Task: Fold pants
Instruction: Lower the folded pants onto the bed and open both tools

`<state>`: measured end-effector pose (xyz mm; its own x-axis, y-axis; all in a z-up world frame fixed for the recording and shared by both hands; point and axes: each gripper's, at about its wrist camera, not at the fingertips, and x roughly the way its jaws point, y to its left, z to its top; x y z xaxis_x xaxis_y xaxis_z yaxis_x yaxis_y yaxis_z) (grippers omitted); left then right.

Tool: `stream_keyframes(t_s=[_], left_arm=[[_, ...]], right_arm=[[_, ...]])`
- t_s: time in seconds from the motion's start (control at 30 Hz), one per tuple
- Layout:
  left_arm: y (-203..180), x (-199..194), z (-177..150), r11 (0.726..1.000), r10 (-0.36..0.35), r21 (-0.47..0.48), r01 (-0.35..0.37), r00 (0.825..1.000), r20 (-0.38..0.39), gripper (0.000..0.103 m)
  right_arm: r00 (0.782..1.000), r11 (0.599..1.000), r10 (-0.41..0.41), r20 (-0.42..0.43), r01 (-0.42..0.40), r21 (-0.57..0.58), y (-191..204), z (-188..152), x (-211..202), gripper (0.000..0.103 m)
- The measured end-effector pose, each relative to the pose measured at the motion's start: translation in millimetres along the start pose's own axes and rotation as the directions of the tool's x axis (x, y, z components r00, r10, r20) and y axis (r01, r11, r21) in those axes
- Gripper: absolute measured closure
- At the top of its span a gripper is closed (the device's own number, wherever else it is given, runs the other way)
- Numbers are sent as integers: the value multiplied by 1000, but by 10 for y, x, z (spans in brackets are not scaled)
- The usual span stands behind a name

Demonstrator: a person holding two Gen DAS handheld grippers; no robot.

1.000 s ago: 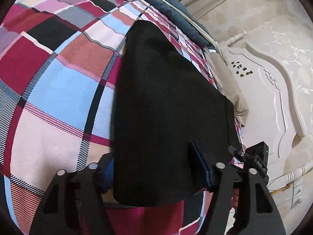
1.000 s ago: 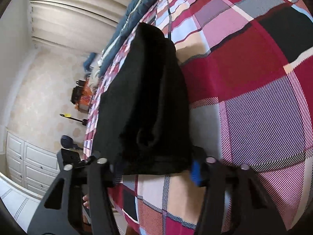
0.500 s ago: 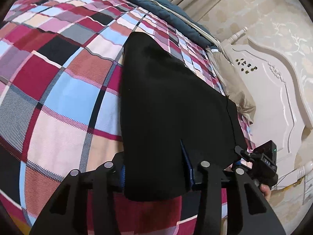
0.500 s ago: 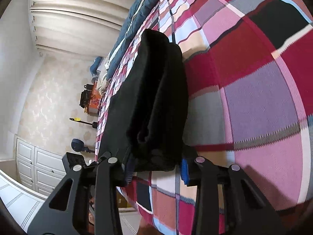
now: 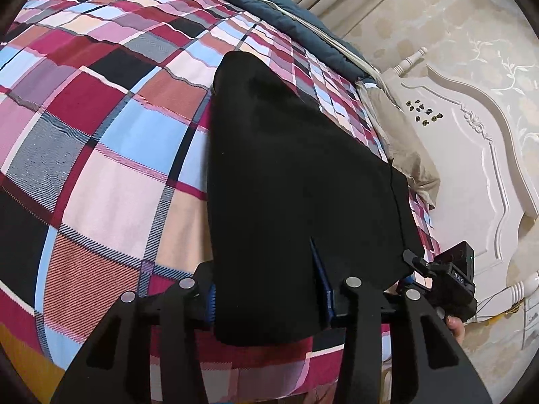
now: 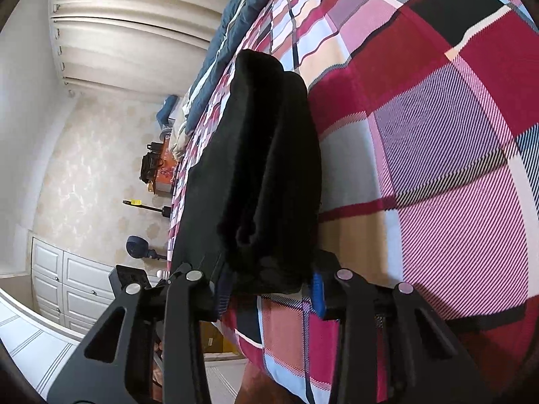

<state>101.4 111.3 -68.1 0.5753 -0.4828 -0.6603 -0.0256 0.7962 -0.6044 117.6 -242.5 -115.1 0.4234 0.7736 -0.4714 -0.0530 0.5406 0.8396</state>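
Observation:
Black pants (image 5: 296,181) lie lengthwise on a plaid bed cover (image 5: 101,141), running away from me to the far side. My left gripper (image 5: 269,299) has the near end of the pants between its fingers, with cloth draped over the right finger. My right gripper (image 6: 271,289) has the bunched near end of the pants (image 6: 266,168) between its fingers. Both sets of jaws stand apart around the thick cloth, so how firmly they hold it is unclear. The right gripper also shows in the left wrist view (image 5: 448,279).
A white carved headboard (image 5: 471,175) stands at the right of the bed, with a beige pillow (image 5: 411,155) by it. A blue quilt (image 5: 303,13) lies along the far edge. Curtains (image 6: 134,33), a white cabinet (image 6: 64,289) and small items stand past the bed.
Both grippers have drawn back toward the near edge of the bed with the end of the pants. Their jaws have narrowed around the cloth.

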Motion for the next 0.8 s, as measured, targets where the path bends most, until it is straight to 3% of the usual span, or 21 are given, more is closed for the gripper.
stream_keyframes(t_s=[0.57, 0.67, 0.7, 0.73, 0.8], left_arm=[[44, 3, -19, 1000, 1, 7, -1, 1000, -5, 55], [78, 28, -19, 1000, 16, 10, -16, 1000, 0, 42], [93, 33, -24, 999, 40, 14, -40, 999, 8, 28], [110, 35, -34, 998, 58, 17, -59, 998, 17, 23], [135, 27, -61, 999, 49, 12, -49, 998, 26, 21]], right_arm=[[999, 999, 30, -10, -30, 26, -126, 31, 43, 64], [1000, 999, 28, -12, -28, 30, -144, 23, 48, 58], [1000, 999, 27, -13, -27, 26, -136, 15, 48, 56], [1000, 1000, 25, -11, -24, 19, -123, 0, 41, 52], [1000, 1000, 19, -9, -19, 7, -89, -32, 20, 45]])
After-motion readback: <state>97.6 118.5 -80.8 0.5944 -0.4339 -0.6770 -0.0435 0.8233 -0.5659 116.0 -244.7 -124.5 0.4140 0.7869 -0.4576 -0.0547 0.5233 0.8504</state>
